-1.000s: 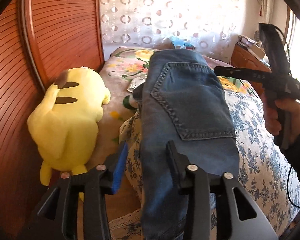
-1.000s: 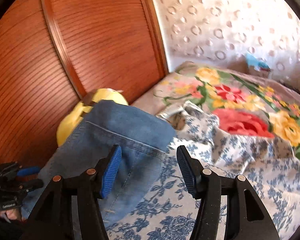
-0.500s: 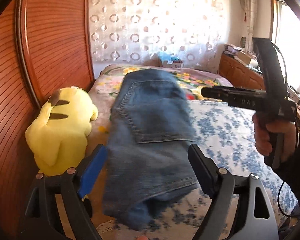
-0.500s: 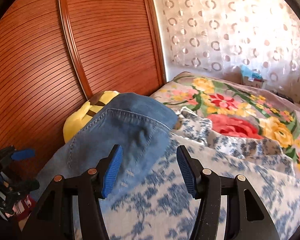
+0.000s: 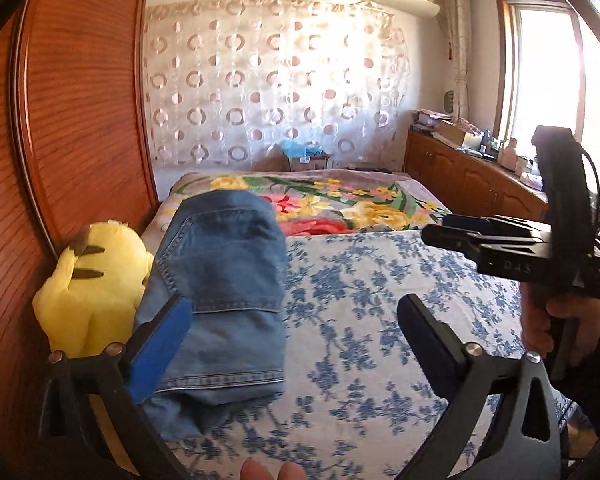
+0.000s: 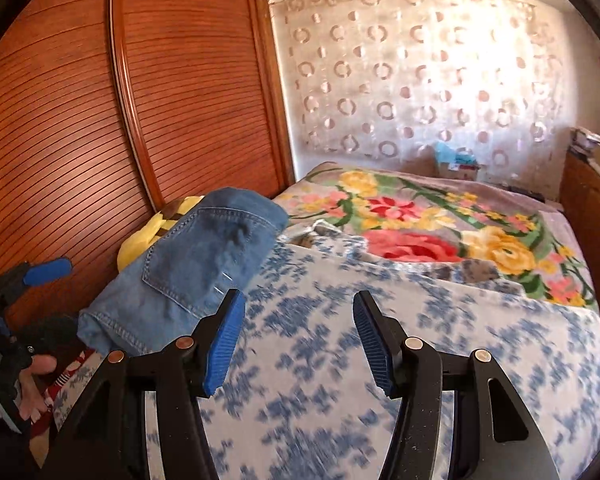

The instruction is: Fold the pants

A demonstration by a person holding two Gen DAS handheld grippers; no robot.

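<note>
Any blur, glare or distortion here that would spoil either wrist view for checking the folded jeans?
Left wrist view: the window is blown out and flares across the patterned curtain; the folded jeans are fairly sharp, and fisheye bends the wooden wardrobe door. Right wrist view: the blue floral sheet is smeared with motion blur, while the jeans are softer but readable.

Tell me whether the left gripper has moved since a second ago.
Yes. The left gripper has opened and pulled back from the folded jeans; the yellow plush now sits smaller and farther off, and neither finger touches the denim.
</note>
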